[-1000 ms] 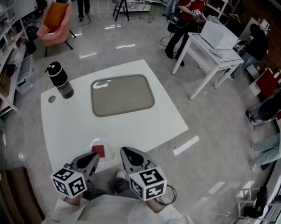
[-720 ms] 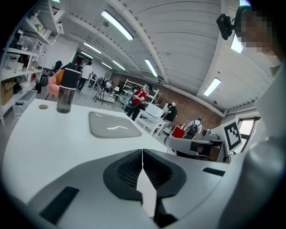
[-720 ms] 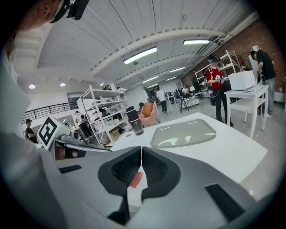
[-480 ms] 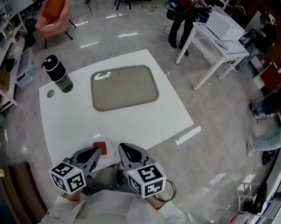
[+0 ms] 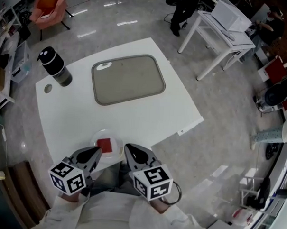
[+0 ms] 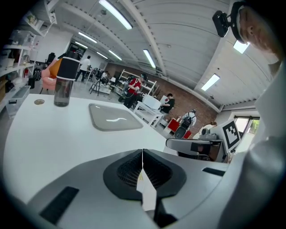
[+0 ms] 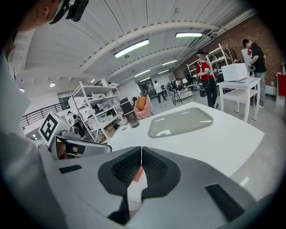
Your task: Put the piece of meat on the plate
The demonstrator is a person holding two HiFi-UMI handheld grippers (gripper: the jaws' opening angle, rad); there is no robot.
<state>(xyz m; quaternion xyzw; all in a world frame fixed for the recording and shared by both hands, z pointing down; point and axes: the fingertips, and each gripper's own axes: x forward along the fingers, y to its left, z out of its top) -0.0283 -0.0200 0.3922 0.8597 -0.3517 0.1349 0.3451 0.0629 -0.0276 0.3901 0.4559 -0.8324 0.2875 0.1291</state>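
Note:
A square red piece of meat (image 5: pixel 105 144) lies on a small pale plate (image 5: pixel 100 133) near the front edge of the white table (image 5: pixel 148 116). My left gripper (image 5: pixel 94 155) hangs just in front of the plate, its jaws shut on nothing. Just right of the plate my right gripper (image 5: pixel 129 152) is likewise shut and empty. In the left gripper view the left gripper (image 6: pixel 142 152) has its jaws pressed together. The right gripper (image 7: pixel 141 150) in its own view is the same, and a red sliver of the meat (image 7: pixel 138 174) shows below the jaws.
A grey tray (image 5: pixel 128 79) lies at the middle back of the table. A black and grey bottle (image 5: pixel 54 66) stands at the back left, beside a small round disc (image 5: pixel 48 88). Another white table (image 5: pixel 224 29) and people stand beyond, on the grey floor.
The head view has shifted, so the table and plate sit a little differently in the picture. Both grippers stay shut at the table's front edge by the plate.

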